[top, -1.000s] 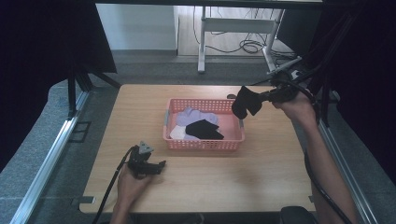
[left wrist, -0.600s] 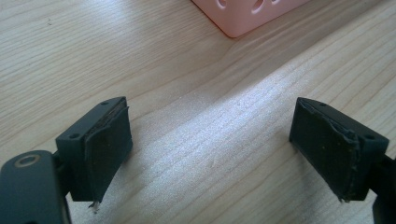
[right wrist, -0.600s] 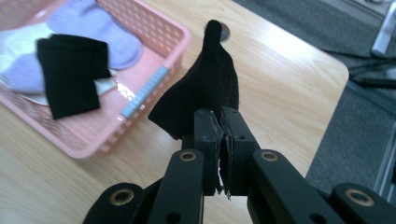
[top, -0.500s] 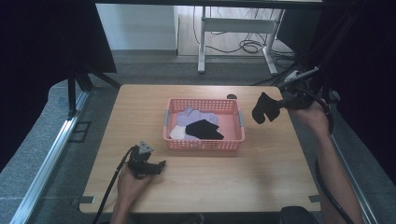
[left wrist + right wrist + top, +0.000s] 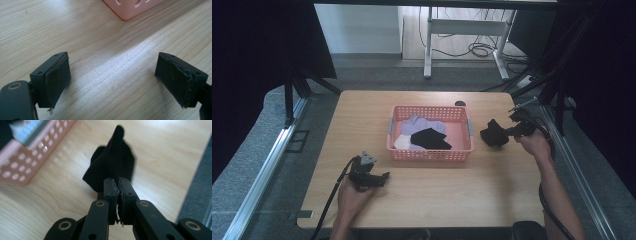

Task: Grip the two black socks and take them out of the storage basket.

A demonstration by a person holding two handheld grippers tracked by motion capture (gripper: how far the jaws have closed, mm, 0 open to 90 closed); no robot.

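My right gripper (image 5: 508, 133) is shut on a black cloth (image 5: 493, 134), which hangs low over the table just right of the pink basket (image 5: 430, 153). In the right gripper view the black cloth (image 5: 112, 168) droops from the closed jaws of my right gripper (image 5: 117, 182) above the wood, with the pink basket (image 5: 27, 157) at the left. My left gripper (image 5: 379, 178) rests on the table near the front left, open and empty. The left gripper view shows its pads (image 5: 58, 77) wide apart over bare wood, with the basket's corner (image 5: 130, 7) ahead.
The basket holds a lavender cloth (image 5: 422, 123), a white cloth (image 5: 403, 143) and another black cloth (image 5: 431, 138). A small dark round object (image 5: 459, 104) lies behind the basket. The table's right edge (image 5: 532, 165) is close to my right hand. Metal frames flank the table.
My right gripper has carried the black cloth from high behind the basket's right corner forward and down to just above the table beside the basket. The left gripper has stayed still.
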